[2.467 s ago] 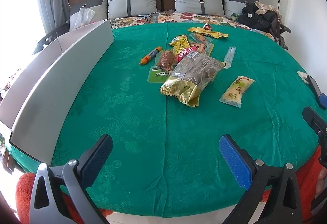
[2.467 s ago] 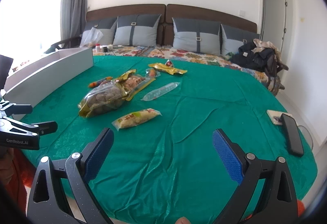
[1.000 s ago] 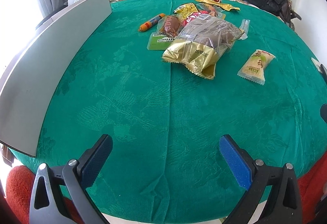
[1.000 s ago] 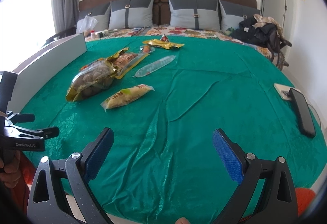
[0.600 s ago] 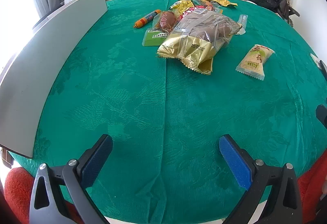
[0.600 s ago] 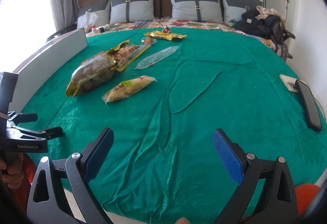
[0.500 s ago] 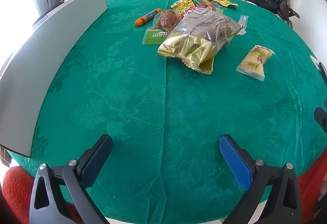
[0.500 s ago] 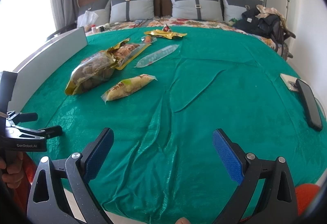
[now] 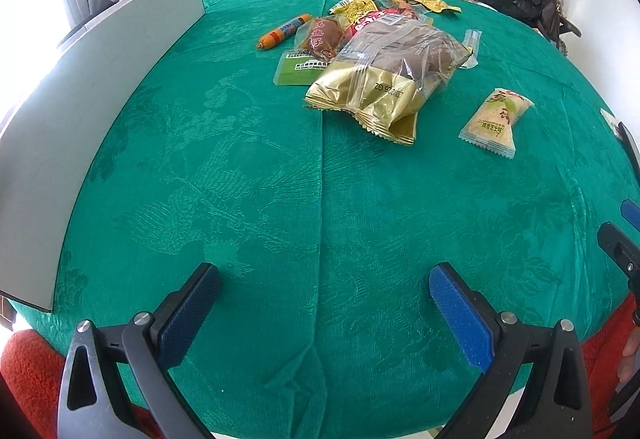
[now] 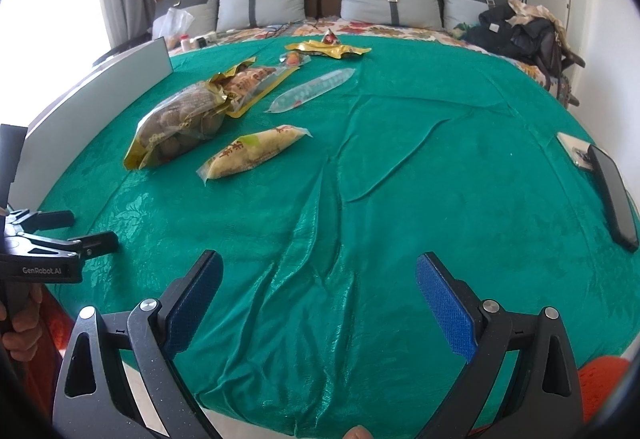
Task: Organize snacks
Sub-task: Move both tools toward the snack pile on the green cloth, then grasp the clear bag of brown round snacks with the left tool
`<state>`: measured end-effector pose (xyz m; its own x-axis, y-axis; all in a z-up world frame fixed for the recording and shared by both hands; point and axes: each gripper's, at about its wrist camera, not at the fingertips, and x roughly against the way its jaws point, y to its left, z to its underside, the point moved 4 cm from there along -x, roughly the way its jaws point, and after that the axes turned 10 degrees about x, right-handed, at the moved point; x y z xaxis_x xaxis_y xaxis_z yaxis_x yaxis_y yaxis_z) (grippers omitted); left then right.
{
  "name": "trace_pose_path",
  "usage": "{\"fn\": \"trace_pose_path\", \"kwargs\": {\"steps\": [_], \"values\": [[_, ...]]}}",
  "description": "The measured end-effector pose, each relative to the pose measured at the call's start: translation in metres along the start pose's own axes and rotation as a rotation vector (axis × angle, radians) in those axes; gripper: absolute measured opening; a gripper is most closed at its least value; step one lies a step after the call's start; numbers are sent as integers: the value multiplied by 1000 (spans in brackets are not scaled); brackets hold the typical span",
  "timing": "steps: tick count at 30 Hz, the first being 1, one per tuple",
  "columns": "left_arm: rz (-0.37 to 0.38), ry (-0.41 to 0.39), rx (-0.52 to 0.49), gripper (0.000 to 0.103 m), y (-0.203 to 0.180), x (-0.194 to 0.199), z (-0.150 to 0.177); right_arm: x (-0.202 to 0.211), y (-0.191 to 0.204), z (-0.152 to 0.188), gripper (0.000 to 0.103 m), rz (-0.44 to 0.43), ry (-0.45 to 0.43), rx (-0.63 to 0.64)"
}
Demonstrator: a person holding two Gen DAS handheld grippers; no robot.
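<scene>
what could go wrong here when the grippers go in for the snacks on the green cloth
The big gold bag lies on top of the smaller packets, so lifting it may drag or scatter them.
The green cloth is wrinkled and loose; fingers scooping the flat yellow packet might pinch fabric too.
A phone sits near the cloth's right edge, where a wide sweep of the open right gripper could knock it.

A bed covered by a green patterned cloth (image 9: pixel 240 179) carries a loose pile of snacks: a large clear-and-gold bag of brown pieces (image 9: pixel 384 67), an orange sausage stick (image 9: pixel 283 31), a pale yellow wrapped cake (image 9: pixel 494 117) lying apart, and a long clear tube packet (image 10: pixel 312 90). A grey box wall (image 9: pixel 80 111) stands along its left edge; a black phone (image 10: pixel 612 195) lies at the right edge.
</scene>
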<state>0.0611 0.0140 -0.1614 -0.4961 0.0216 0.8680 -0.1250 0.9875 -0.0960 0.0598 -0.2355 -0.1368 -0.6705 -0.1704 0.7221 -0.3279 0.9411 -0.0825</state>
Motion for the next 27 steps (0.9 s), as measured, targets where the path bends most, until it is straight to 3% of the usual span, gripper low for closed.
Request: {"fn": "trace_pose_path", "kwargs": {"steps": [11,17,22,25,27], "values": [[22,-7,-34,103,1,0,0,-1,3,1,99,-1,13,14],[47,27,-41,103,2,2,-7,-1,3,2,99,-5,17,10],[151,-21,-67,103,-12,17,-49,-3,2,2,99,-12,26,3],[185,2,-176,103,-39,12,-81,-6,5,4,99,-14,40,13],[169,12,-245,103,-52,1,-96,-5,7,5,99,-11,41,23]]}}
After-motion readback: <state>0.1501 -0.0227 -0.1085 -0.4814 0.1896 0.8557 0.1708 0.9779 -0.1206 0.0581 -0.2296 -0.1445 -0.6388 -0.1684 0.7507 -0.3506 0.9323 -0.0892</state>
